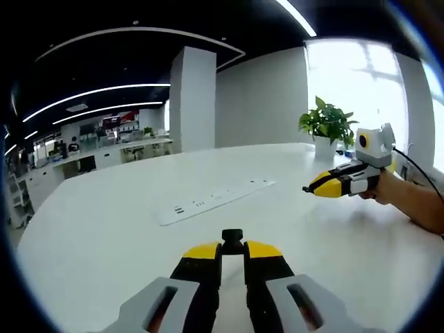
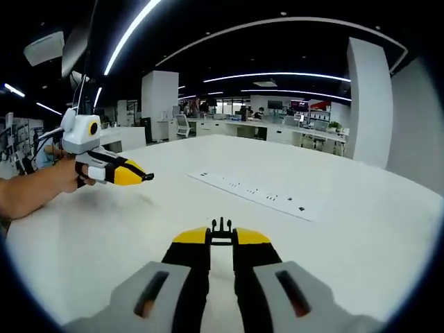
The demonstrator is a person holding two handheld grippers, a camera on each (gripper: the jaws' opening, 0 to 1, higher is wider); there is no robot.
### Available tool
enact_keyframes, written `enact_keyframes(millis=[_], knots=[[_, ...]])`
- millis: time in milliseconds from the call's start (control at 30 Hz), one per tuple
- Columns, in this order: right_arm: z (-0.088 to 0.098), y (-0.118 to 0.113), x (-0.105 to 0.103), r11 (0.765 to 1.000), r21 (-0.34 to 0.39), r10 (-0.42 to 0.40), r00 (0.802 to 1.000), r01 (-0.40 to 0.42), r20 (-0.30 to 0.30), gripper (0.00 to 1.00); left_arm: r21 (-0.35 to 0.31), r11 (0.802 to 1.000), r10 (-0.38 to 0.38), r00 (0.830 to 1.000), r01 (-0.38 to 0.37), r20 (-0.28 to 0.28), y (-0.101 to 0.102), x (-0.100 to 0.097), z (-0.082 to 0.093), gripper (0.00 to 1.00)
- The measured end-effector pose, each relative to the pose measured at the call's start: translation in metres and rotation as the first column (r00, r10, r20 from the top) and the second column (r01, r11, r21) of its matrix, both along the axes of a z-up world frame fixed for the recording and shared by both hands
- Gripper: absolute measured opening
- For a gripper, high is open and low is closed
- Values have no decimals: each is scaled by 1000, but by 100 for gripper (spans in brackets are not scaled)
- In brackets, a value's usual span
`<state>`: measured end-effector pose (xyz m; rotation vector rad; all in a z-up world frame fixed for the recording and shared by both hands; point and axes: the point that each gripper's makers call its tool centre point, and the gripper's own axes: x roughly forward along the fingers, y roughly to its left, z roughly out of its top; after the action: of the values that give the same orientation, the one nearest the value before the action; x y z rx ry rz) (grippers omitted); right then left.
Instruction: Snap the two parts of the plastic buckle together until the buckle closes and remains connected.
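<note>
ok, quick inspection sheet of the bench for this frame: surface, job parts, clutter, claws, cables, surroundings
Surface: large white table, bare apart from a flush white power-socket strip.
Job's things: black plastic buckle part with a rounded end at the left claw tips; black pronged buckle part at the right claw tips. The parts are apart, not yet snapped together.
Clutter: nothing seen.
Grippers: both yellow-tipped claws are shut on their parts and face each other over the table.
Cables: a dark cable trails from the right claw unit.
Surroundings: green potted plant at the table edge, white pillar, bright window, office desks behind.
</note>
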<state>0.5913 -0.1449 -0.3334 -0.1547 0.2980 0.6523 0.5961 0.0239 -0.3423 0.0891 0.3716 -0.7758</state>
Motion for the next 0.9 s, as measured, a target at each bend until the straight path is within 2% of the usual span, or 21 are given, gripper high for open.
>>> enact_keyframes(millis=[567, 633, 900], knots=[[-4, -1, -3, 1000, -21, 12, 1000, -12, 5, 10, 50, 997, -58, 998, 58, -8, -4, -9, -5, 9], [-4, -1, -4, 1000, -23, 15, 1000, -15, 6, 10, 14, 995, -100, 995, 100, -17, -9, -14, -2, 9], [-4, 1, -9, 999, -14, 29, 1000, -29, -3, 10, 33, 996, -85, 996, 85, -20, -4, -9, -4, 9]])
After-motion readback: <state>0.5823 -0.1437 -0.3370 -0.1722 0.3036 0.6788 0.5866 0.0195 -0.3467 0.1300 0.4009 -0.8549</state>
